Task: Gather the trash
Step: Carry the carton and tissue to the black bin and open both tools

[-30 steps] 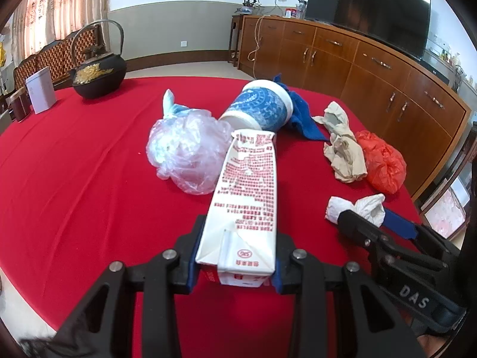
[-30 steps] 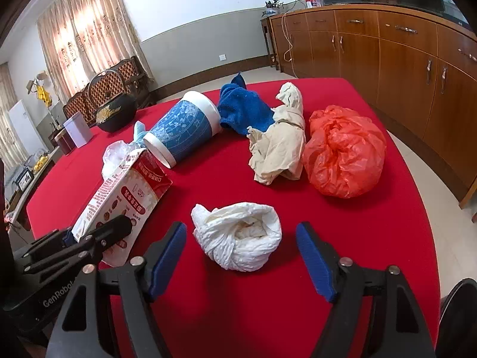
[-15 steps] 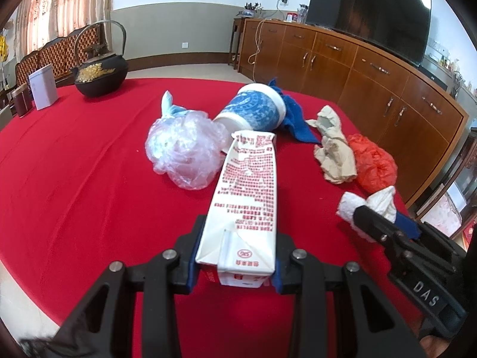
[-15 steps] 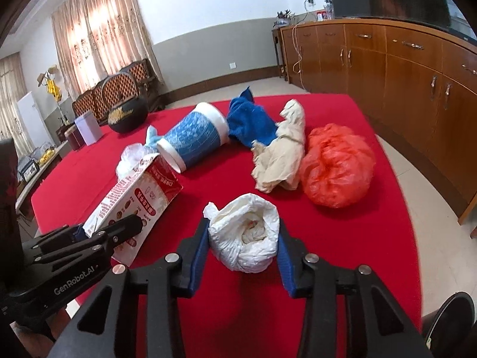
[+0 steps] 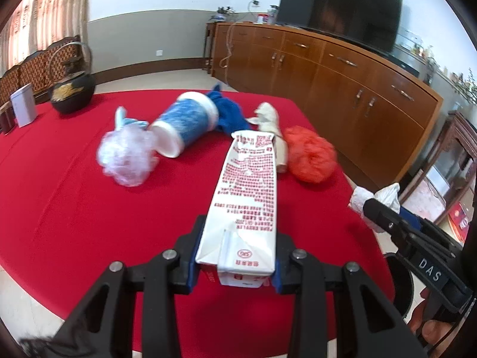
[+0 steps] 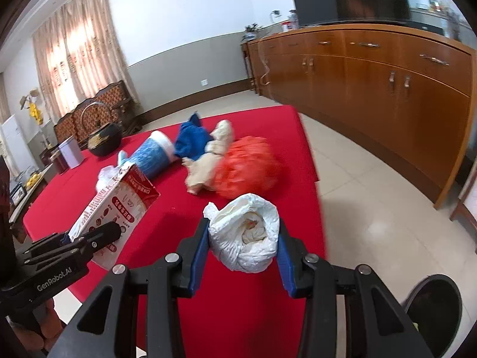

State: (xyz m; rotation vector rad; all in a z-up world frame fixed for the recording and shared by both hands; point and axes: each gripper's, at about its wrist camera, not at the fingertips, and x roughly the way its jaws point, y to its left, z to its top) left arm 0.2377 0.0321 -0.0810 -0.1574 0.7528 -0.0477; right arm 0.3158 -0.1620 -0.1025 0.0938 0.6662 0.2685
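A: Hidden? Beige paper (image 5: 280,149) half behind milk carton (image 5: 247,197), clamped in left gripper (image 5: 234,264).

B: Right gripper (image 6: 243,249) clenched on white wad (image 6: 246,232), over red table (image 6: 167,217) edge; bare floor (image 6: 372,208) at three o'clock.

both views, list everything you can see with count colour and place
carton: 1, white with red print, in left gripper
wad: 1, white, in right gripper
cup: 1, blue and white, lying on table
clear bag: 1, beside cup
cloth: 1, blue, behind cup
paper: 1, beige, crumpled
red bag: 1, near table edge
kettle: 1, black, far corner
tin: 1, grey, by kettle
table: 1, red
bin: 1, black, on floor
left gripper: shut
right gripper: shut
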